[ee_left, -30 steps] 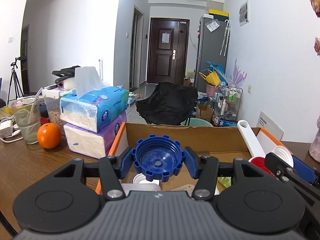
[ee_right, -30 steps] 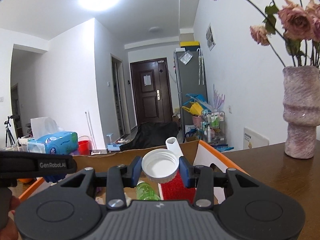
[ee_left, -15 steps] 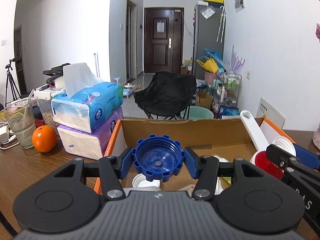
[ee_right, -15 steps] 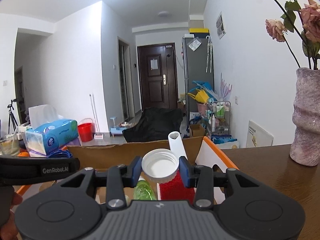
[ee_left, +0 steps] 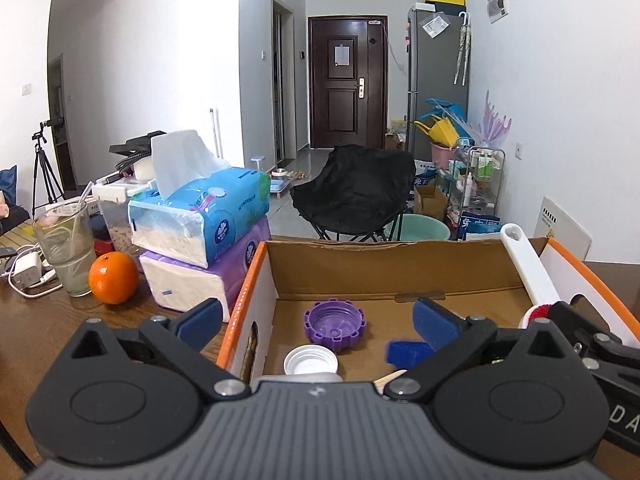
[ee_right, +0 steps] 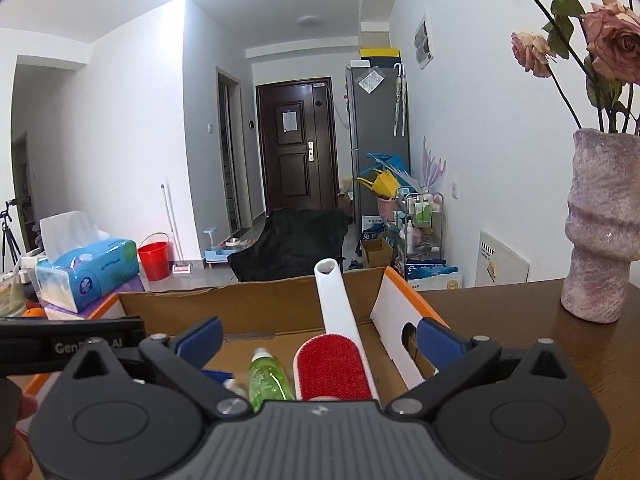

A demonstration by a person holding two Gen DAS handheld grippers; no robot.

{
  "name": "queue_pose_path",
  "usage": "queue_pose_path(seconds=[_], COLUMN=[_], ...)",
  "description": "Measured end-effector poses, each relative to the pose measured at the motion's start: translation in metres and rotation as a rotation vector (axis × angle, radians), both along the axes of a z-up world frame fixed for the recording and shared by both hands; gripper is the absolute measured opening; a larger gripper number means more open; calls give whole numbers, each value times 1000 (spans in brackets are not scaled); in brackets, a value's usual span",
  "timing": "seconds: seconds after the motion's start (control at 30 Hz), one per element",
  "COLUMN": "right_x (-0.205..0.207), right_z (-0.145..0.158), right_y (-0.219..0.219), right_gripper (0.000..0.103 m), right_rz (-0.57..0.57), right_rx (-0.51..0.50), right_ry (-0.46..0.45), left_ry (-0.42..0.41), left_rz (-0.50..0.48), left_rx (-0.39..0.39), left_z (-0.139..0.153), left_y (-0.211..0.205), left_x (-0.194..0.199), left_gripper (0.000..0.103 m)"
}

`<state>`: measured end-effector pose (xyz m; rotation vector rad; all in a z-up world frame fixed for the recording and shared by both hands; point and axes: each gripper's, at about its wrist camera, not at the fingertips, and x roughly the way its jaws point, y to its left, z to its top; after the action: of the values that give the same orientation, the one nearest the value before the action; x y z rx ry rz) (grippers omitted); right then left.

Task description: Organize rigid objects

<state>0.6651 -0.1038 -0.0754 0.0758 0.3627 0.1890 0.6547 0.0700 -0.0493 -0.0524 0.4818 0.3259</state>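
Observation:
My left gripper point(ee_left: 318, 322) is open and empty above the near left part of a cardboard box point(ee_left: 392, 268). In the box lie a purple ridged cap point(ee_left: 334, 325), a white cap point(ee_left: 311, 361) and a blurred blue cap point(ee_left: 408, 354). My right gripper point(ee_right: 319, 340) is open and empty above the box's right part point(ee_right: 256, 304). Below it lie a green bottle point(ee_right: 267, 378) and a red lint brush with a white handle point(ee_right: 334, 360). The white cap it held is not in sight in the right wrist view.
Two stacked tissue packs point(ee_left: 200, 236), an orange point(ee_left: 113, 278) and a glass with a straw point(ee_left: 66, 250) stand left of the box. A pink vase with dried roses point(ee_right: 602, 228) stands on the wooden table at the right.
Both grippers have opened. The blue cap has dropped from the left gripper into the box and the white cap has left the right gripper.

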Motion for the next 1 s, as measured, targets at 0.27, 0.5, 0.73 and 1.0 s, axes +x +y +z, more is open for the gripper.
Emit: queue_pose_path(seconds=[0.27, 0.5, 0.73, 1.0], right_x=[-1, -14, -32, -65], right_z=[2, 10, 21, 32], right_y=[-1, -8, -19, -29], right_gripper=[103, 103, 103, 103], right_rz=[-15, -37, -45, -45], right_rx=[2, -10, -18, -26], right_ry=[5, 7, 3, -4], left_ry=[7, -24, -37, -18], left_rz=[8, 10, -21, -47], left_rx=[-6, 3, 25, 32], left_z=[2, 15, 27, 33], left_y=[3, 4, -3, -12], left_x=[-2, -18, -43, -75], left_gripper=[103, 103, 103, 103])
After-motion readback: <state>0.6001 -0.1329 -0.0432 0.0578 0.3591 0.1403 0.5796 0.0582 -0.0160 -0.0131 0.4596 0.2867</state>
